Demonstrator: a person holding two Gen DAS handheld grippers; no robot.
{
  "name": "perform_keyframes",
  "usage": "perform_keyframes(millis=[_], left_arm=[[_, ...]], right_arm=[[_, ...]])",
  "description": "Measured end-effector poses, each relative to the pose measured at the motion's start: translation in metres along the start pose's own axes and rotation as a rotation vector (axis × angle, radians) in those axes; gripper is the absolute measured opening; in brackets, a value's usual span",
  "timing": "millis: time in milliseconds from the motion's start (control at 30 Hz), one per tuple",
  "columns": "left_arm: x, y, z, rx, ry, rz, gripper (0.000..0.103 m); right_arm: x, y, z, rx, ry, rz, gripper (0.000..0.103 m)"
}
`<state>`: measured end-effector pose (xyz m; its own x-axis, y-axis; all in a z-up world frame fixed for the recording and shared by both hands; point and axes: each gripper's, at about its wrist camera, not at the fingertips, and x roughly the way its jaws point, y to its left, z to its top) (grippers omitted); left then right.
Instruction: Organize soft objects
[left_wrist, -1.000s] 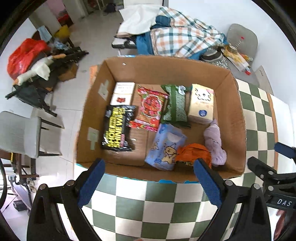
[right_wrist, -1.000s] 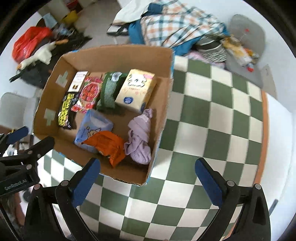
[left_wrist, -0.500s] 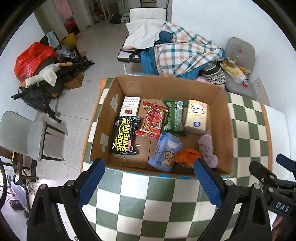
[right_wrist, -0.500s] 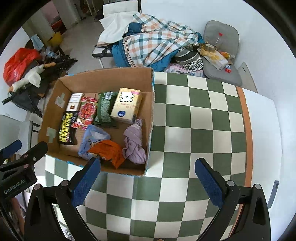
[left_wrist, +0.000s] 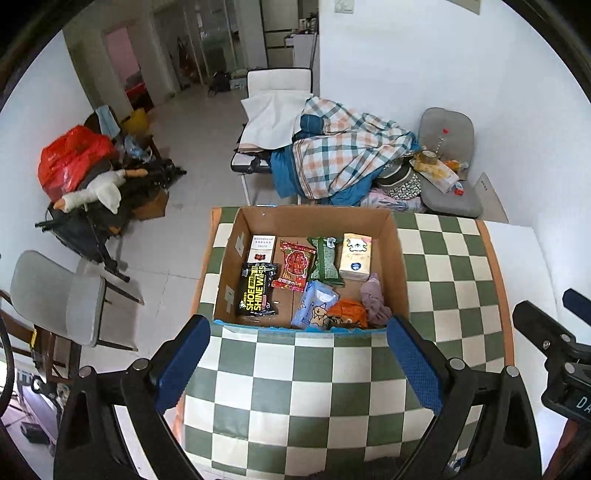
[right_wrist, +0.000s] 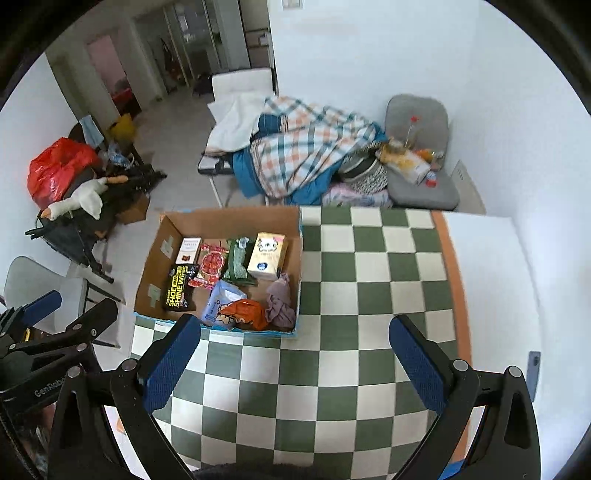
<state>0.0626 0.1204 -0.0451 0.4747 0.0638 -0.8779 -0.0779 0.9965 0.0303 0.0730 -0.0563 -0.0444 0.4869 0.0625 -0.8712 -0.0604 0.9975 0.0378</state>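
Here, left tool (left_wrist: 298, 363) spread wide, empty; right tool (right_wrist: 295, 362) likewise

- White walls (left_wrist: 424, 55) are enclosing a pale tiled floor (left_wrist: 192, 192).
- A plaid blanket (left_wrist: 343, 155) is lying heaped on a cot.
- A grey chair (left_wrist: 55, 299) is standing left of the checkered table (left_wrist: 332, 387).

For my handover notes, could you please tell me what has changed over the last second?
Both open tongs, left and right, pulled up and back from the brown cardboard box, which now looks smaller. Neither took hold of anything. The orange cloth and the other contents stayed put.
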Motion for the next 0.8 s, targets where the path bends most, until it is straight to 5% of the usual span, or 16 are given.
perform_keyframes(millis=[367,800], left_arm=[[-0.052,0.0,-0.008,-0.023,-0.053,-0.031,0.098],[-0.061,0.0,-0.008,-0.026,-0.069,-0.018,0.098]], right_arm=[[-0.064,0.002,-0.014,-0.025,-0.03,0.0,0.103],[-0.078,-0.004,-0.01,-0.024,-0.061,-0.015,0.103]])
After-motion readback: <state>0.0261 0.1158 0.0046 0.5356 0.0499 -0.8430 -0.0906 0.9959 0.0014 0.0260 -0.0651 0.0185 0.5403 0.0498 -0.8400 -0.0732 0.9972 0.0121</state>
